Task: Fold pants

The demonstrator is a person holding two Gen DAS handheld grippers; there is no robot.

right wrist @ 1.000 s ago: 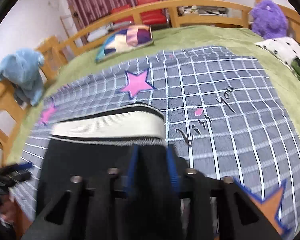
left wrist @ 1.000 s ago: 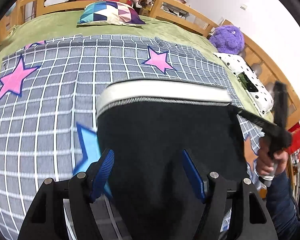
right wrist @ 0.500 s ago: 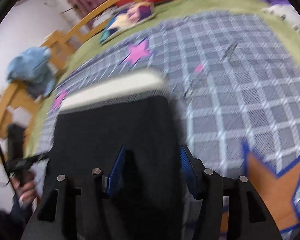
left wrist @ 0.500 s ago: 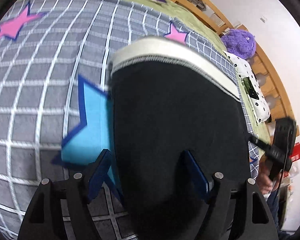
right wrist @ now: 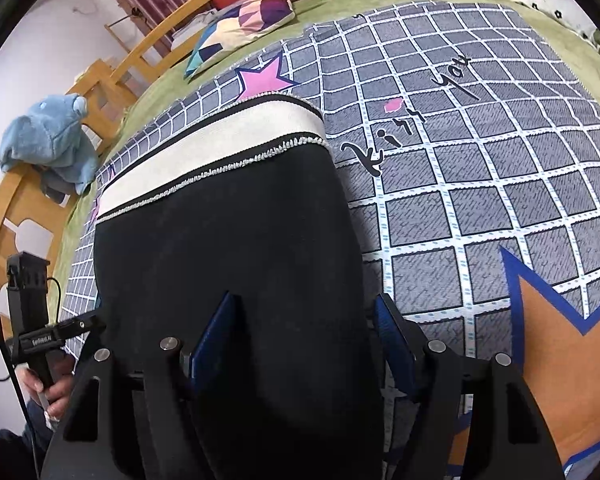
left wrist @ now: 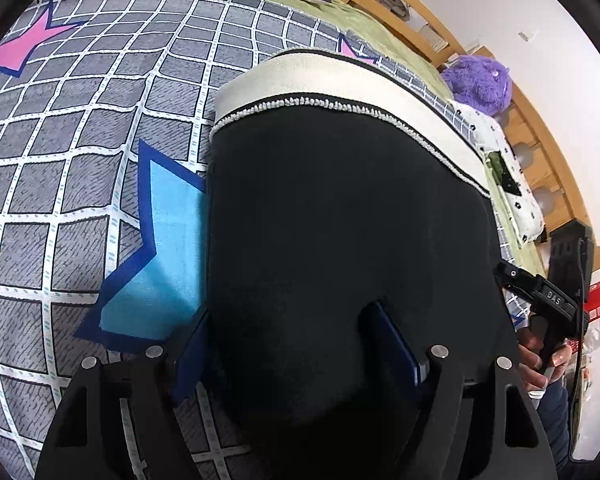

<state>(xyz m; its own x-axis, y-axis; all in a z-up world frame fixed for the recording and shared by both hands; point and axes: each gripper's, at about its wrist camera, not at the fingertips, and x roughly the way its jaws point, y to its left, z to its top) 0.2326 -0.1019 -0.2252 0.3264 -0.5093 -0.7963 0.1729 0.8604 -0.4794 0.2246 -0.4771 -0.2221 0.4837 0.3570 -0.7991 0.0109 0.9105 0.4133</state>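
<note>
Black pants (left wrist: 340, 220) with a wide white waistband (left wrist: 340, 84) lie flat on the grey checked bedspread, waistband at the far end. They also show in the right wrist view (right wrist: 228, 248). My left gripper (left wrist: 296, 352) is open and straddles the pants' near left edge; one blue pad lies on the cloth, the other at its edge. My right gripper (right wrist: 304, 344) is open over the pants' near right edge. Each gripper shows at the other view's side, held by a hand.
The grey checked bedspread (left wrist: 80, 120) with stars covers a green bed. A patterned pillow (right wrist: 240, 28) lies at the far end. A purple plush (left wrist: 480, 80) and a blue plush (right wrist: 48, 136) sit by the wooden bed rails. A spotted white cushion (left wrist: 512, 184) lies at the right.
My right gripper has opened from shut. Both grippers have dropped low over the near end of the pants, which now lie flat.
</note>
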